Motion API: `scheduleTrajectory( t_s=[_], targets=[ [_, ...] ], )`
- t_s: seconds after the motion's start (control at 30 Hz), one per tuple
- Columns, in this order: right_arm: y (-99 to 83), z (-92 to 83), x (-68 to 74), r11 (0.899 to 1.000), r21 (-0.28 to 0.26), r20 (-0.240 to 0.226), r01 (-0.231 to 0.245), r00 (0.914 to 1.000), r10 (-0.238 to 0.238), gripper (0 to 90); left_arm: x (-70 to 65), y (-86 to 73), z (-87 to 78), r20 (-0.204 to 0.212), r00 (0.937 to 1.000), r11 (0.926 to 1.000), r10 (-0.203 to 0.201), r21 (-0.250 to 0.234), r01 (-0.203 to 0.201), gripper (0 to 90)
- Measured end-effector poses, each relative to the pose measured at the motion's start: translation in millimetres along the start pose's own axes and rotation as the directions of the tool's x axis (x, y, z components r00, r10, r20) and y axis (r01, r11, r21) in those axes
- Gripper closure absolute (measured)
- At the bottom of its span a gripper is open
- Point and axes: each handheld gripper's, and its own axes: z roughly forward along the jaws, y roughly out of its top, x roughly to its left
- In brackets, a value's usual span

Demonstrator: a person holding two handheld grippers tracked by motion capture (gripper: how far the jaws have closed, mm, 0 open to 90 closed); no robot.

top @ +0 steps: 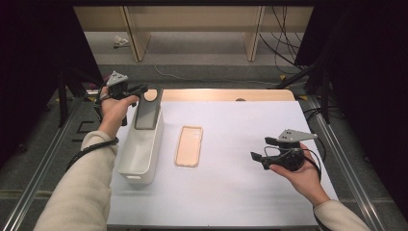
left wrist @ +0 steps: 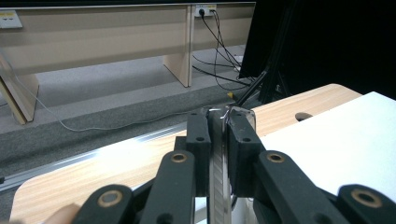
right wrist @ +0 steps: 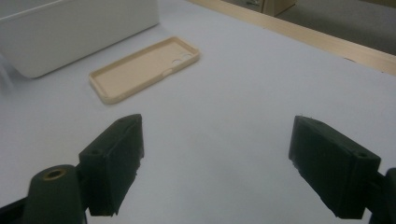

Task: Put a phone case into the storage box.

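Note:
My left gripper (top: pixel 143 90) (left wrist: pixel 219 130) is shut on the top edge of a grey see-through phone case (top: pixel 147 114) (left wrist: pixel 218 182). The case hangs upright, leaning over the far end of a white bin (top: pixel 139 156) (right wrist: pixel 70 32). In the left gripper view the case's thin edge sits pinched between the two pads. A beige phone case (top: pixel 188 146) (right wrist: pixel 140 70) lies flat, open side up, on the white mat just right of the bin. Low over the mat at the right, my right gripper (top: pixel 260 148) (right wrist: pixel 219 163) stands open with nothing between its jaws.
A white mat (top: pixel 231 192) covers the wooden table (top: pixel 216 94), whose far strip shows bare with a small hole (left wrist: pixel 303 115). Metal rails run along both sides. Beyond the table are a grey floor, cables and wooden bench legs.

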Motion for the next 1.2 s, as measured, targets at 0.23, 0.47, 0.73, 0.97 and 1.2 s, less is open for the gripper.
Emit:
scheduleTrajectory(
  t_s=[0.23, 0.47, 0.73, 0.97, 1.2],
  targets=[
    [0.0, 0.2, 0.1, 1.0, 0.001, 0.0, 0.001, 1.0, -0.001, 18.8, 2.9, -3.9, 0.7, -0.004, 0.9999, 0.9999, -0.011, 0.007, 0.011, 80.7],
    [-0.1, 0.1, 0.0, 1.0, 0.002, -0.001, 0.0, 1.0, 0.0, 18.8, 4.3, -7.2, 1.8, -0.009, 0.9998, 0.9998, -0.018, 0.012, 0.018, 80.6],
    [-0.4, 0.4, -0.2, 1.0, 0.002, -0.001, -0.001, 1.0, 0.001, 18.7, 6.0, -10.1, 3.8, -0.014, 0.9997, 0.9995, -0.019, 0.023, 0.019, 80.6],
    [-0.7, 0.6, -0.3, 1.0, 0.003, -0.002, -0.001, 1.0, 0.001, 18.7, 7.0, -13.2, 5.8, -0.018, 0.9995, 0.9992, -0.025, 0.03, 0.025, 80.6],
    [-0.7, 0.7, -0.1, 1.0, 0.004, -0.003, -0.002, 1.0, 0.002, 18.8, 8.6, -16.5, 6.9, -0.024, 0.9993, 0.9989, -0.028, 0.038, 0.029, 80.6]
  ],
)
